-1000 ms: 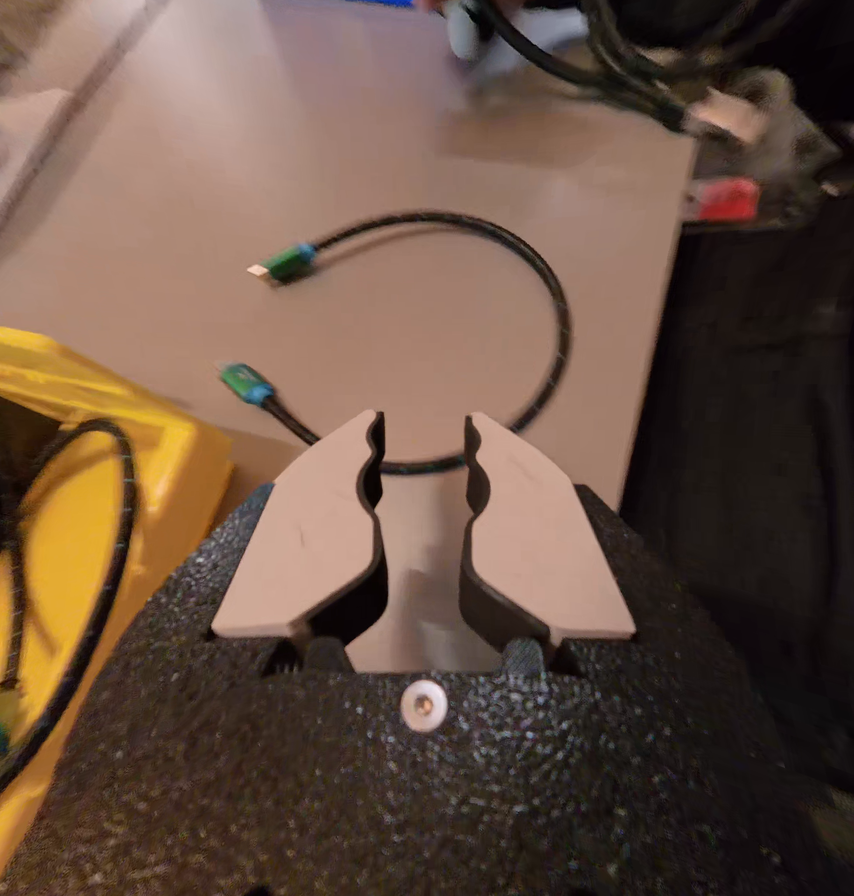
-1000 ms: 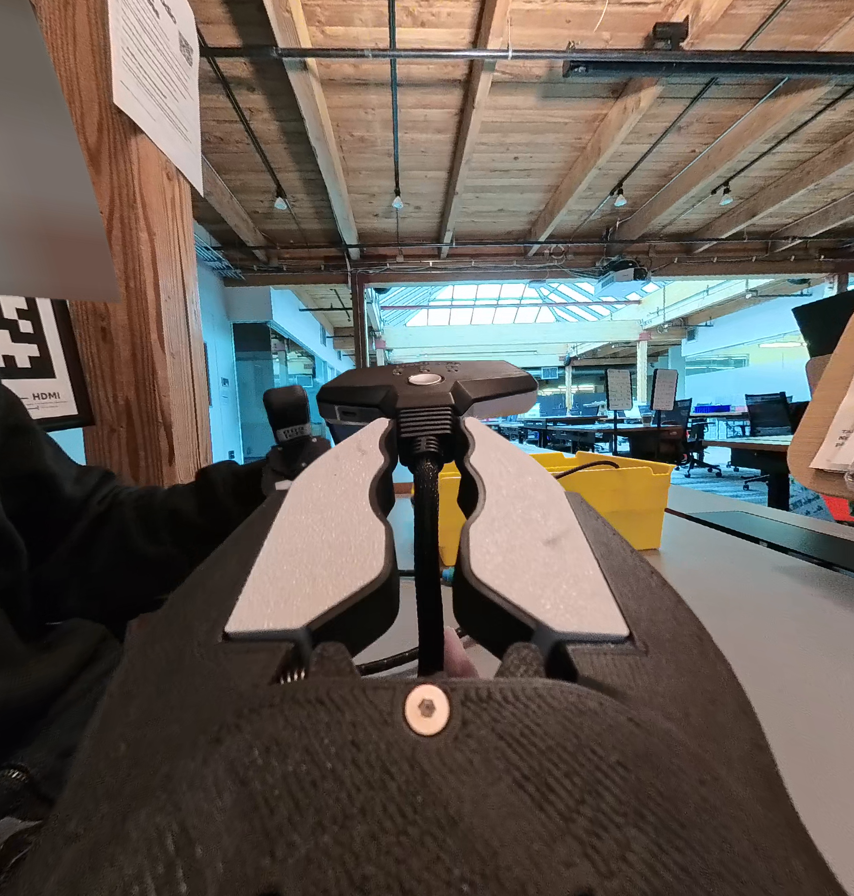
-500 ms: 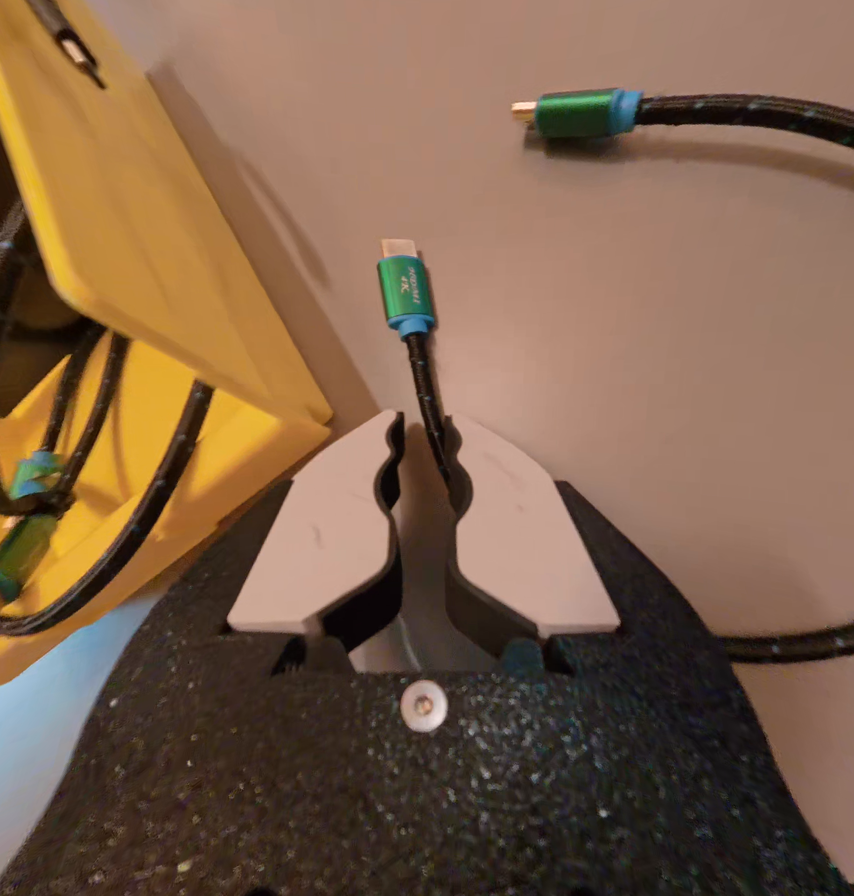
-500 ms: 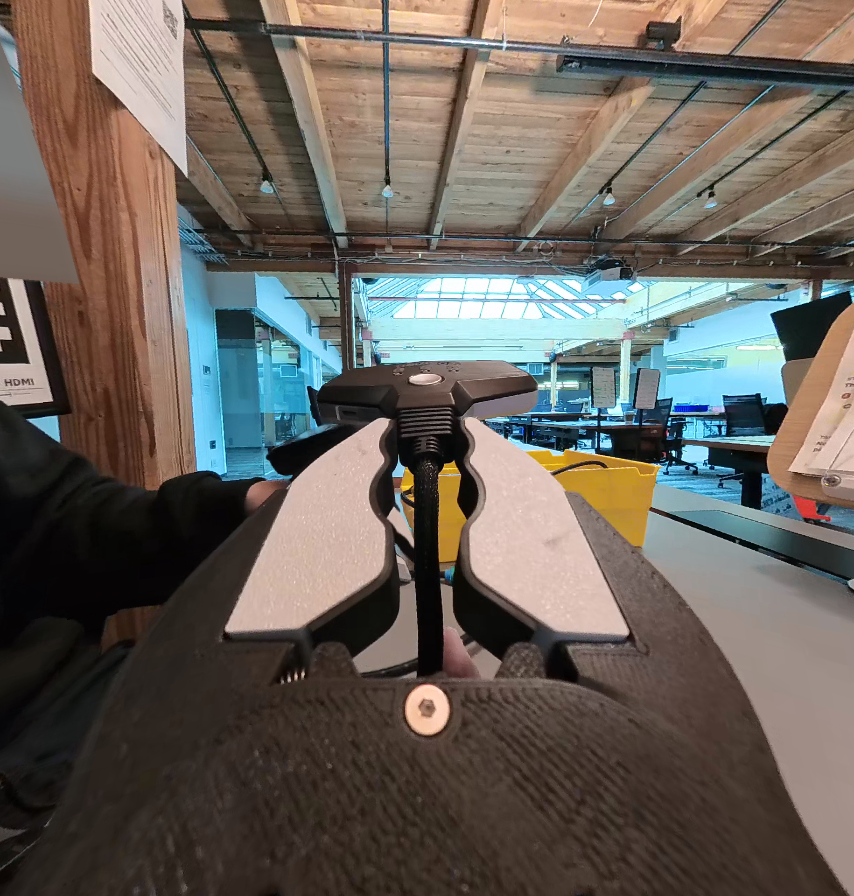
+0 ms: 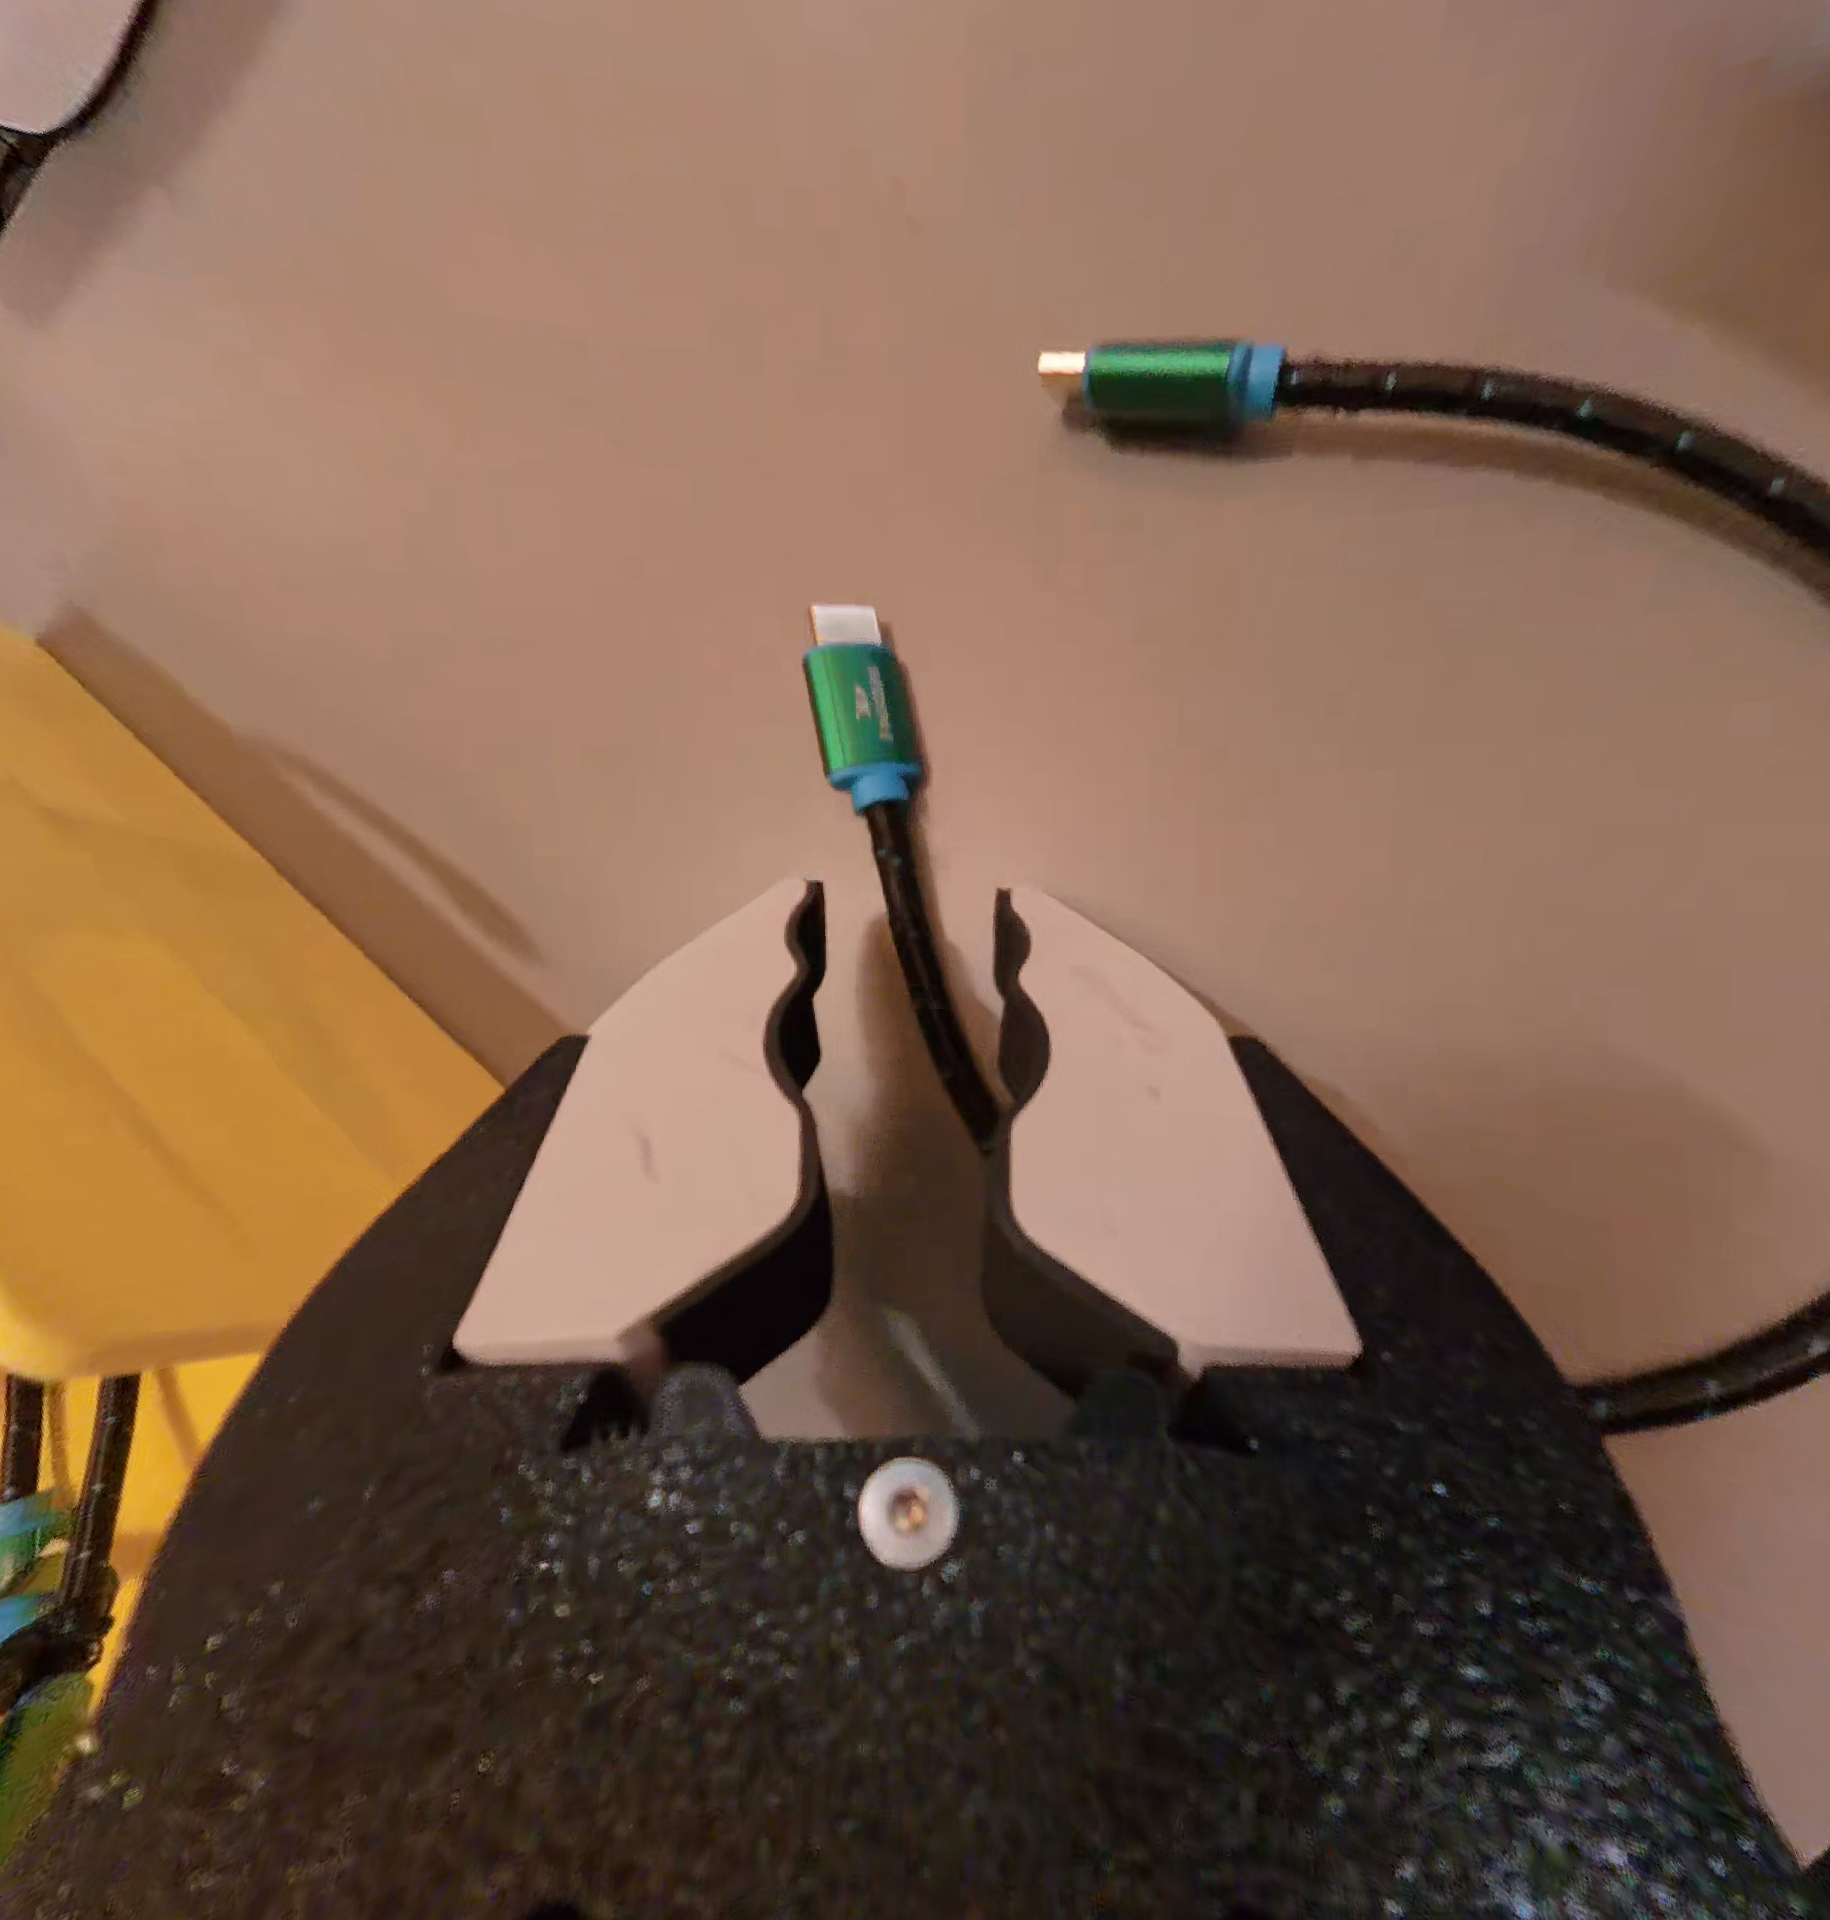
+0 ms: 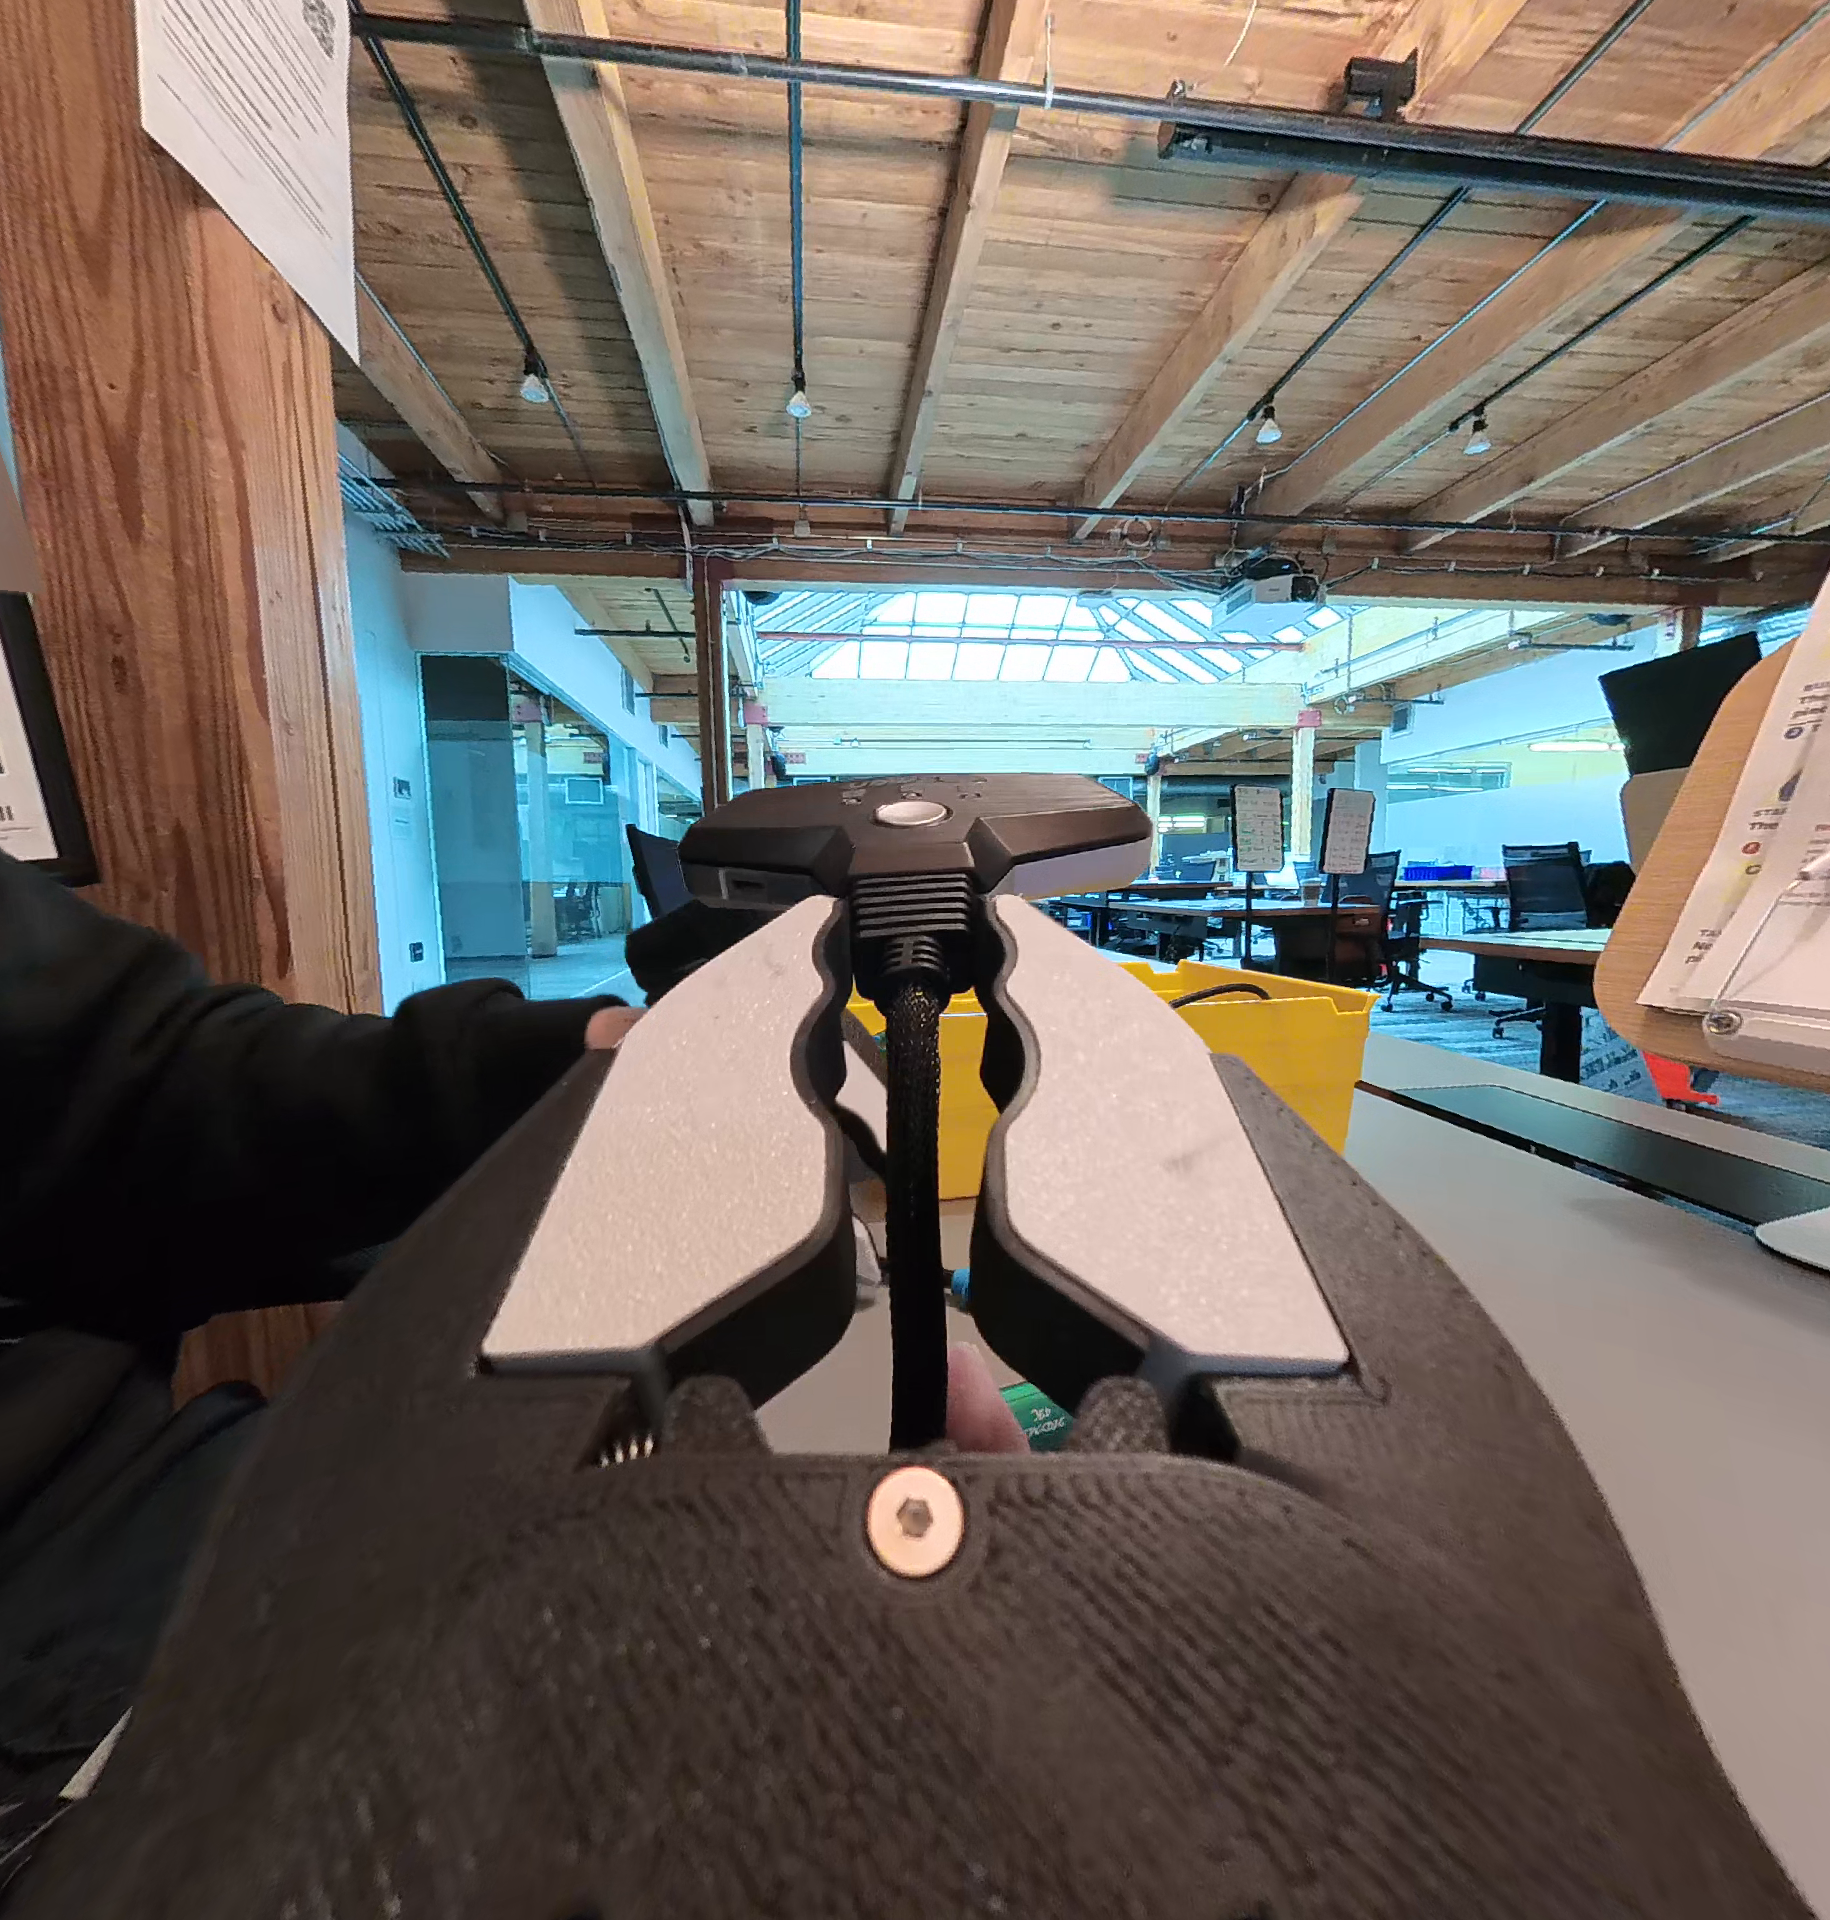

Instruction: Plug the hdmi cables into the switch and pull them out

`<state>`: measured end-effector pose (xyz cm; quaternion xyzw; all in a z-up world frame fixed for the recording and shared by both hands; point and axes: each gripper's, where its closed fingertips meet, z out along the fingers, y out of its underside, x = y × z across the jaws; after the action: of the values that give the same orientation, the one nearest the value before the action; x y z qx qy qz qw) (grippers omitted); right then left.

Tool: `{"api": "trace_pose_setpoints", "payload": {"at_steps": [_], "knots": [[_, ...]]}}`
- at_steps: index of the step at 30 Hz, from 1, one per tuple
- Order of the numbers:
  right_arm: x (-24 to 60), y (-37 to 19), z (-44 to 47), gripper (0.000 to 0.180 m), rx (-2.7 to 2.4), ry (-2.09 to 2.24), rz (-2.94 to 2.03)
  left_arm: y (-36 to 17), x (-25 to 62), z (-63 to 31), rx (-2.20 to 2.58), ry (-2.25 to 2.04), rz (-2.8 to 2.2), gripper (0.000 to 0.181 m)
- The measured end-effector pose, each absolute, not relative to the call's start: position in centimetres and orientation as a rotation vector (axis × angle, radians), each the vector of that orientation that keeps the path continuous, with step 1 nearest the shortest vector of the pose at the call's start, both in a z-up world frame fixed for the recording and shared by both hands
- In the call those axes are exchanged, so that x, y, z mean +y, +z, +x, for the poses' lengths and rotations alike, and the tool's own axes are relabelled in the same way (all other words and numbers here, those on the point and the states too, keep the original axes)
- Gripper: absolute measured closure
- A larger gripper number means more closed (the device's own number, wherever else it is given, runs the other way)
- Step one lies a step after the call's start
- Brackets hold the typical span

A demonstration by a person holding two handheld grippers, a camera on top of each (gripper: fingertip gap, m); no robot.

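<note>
A black braided HDMI cable lies in a loop on the brown table, with a green plug at each end. My left gripper is open and low over the table. It straddles the cable just behind the near plug, and the cable touches the right finger. The far plug lies ahead to the right. My right gripper is shut on the ribbed cable collar of the black HDMI switch and holds it up in the air. The switch's own cable runs back between the fingers.
A yellow bin with more cables stands close on the left; it also shows behind the switch. A person's dark sleeve reaches in from the left beside a wooden post. A wooden board holding papers stands at the right.
My left gripper has swung from the cable's loop down to its near plug end and now straddles the cable, jaws a little wider. The right gripper still holds the switch, tilted slightly.
</note>
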<state>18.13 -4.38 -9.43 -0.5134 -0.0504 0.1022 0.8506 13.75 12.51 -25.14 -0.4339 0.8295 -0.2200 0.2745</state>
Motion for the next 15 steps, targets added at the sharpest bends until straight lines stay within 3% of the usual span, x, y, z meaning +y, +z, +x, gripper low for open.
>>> {"api": "trace_pose_setpoints", "payload": {"at_steps": [4,11,15], "knots": [[-4.3,-9.5,18.2,0.157,-0.102,0.208,-1.087,-24.8,11.3,14.2,2.197,-0.547,-1.286,0.143],[-4.4,-9.4,18.8,0.157,-0.075,0.189,-1.081,-23.8,0.8,14.8,2.217,-0.990,-1.467,0.131],[-4.7,-9.2,19.0,0.157,-0.055,0.186,-1.062,-25.6,-0.1,16.4,2.200,-0.847,-1.463,0.124]]}}
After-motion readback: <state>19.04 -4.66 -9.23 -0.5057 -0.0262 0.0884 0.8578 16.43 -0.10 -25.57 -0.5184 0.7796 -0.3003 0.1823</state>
